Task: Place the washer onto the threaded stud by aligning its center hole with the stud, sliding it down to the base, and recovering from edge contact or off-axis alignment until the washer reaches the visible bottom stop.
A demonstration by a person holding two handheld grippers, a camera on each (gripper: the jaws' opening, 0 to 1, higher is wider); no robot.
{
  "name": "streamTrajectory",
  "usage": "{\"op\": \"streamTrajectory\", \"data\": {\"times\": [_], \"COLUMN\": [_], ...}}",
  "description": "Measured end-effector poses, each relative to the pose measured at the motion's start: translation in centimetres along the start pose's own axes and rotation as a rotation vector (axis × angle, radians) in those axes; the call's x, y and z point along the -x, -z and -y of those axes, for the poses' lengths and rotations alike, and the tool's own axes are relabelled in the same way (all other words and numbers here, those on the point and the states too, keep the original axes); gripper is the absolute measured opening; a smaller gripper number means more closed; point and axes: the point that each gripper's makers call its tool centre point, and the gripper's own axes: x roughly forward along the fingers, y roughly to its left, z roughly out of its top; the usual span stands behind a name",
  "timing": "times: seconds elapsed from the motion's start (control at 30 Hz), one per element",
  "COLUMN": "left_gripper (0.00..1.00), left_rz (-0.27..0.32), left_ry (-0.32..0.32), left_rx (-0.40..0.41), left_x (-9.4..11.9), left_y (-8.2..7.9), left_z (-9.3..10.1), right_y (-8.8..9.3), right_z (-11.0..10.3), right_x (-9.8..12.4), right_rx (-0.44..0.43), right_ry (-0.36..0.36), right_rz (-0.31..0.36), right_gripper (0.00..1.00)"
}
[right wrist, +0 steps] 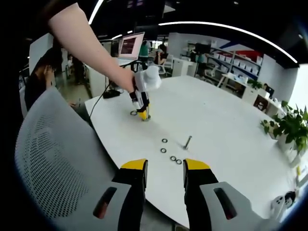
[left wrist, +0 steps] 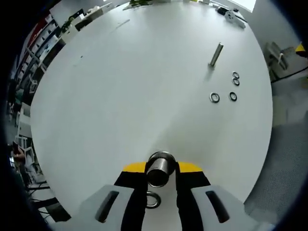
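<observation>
Steel threaded stud (left wrist: 160, 169), short and cylindrical, stands upright between the jaws of the left gripper (left wrist: 161, 179); the yellow-tipped black jaws sit close against its flanks, apparently clamping it, presumably so that it stays vertical and steady for a washer to be dropped over it; seen from the right gripper view, the same left gripper (right wrist: 142, 113) points down at the tabletop with a hand (right wrist: 146, 79) above it.

Washer, nearest (left wrist: 153, 200): lies flat on the white round table (left wrist: 120, 96) between the jaws, at 6 o'clock of the stud and just beside its base; not on the stud, so the threading step is judged not yet done; it shows in the right gripper view as a small ring (right wrist: 134, 113) at 9 o'clock of the left gripper's tip.

Washers, spare: four loose rings (left wrist: 214, 97) lying near each other toward 2 o'clock in the left gripper view, well apart from the stud; a second stud or bolt (left wrist: 215, 54) lies on its side just beyond them, likely laid out as stock within reach.

Right gripper (right wrist: 164, 169): jaws parted with a clear gap, nothing held, hovering off the table edge and aimed at the spare rings (right wrist: 163, 150), judged ready to fetch one.

Mesh chair back (right wrist: 53, 159): at 9 o'clock in the right gripper view.
</observation>
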Motion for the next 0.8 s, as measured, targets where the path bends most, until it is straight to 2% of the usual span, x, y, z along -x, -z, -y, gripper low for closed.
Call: {"op": "streamTrajectory", "data": {"times": [0.27, 0.3, 0.47, 0.67, 0.8], "left_gripper": [0.20, 0.20, 0.20, 0.22, 0.28], "left_rz": [0.009, 0.033, 0.041, 0.056, 0.069], "left_ry": [0.006, 0.007, 0.003, -0.012, -0.010], "left_rx": [0.041, 0.042, 0.028, 0.040, 0.080], "left_x": [-0.1, -0.1, 0.0, 0.9, 1.3], "left_y": [0.0, -0.3, -0.3, 0.3, 1.0], "left_z": [-0.1, -0.1, -0.1, -1.2, -1.8], "right_y": [0.0, 0.0, 0.1, 0.1, 0.1], "right_z": [-0.1, -0.1, 0.0, -0.1, -0.1], "right_x": [0.0, 0.0, -0.1, -0.1, -0.1], "right_rx": [0.001, 0.000, -0.001, 0.001, 0.003], "right_ry": [-0.005, -0.005, -0.004, -0.007, -0.010], "right_rz": [0.000, -0.001, -0.002, -0.004, -0.004], "right_gripper": [0.32, 0.32, 0.32, 0.32, 0.32]}}
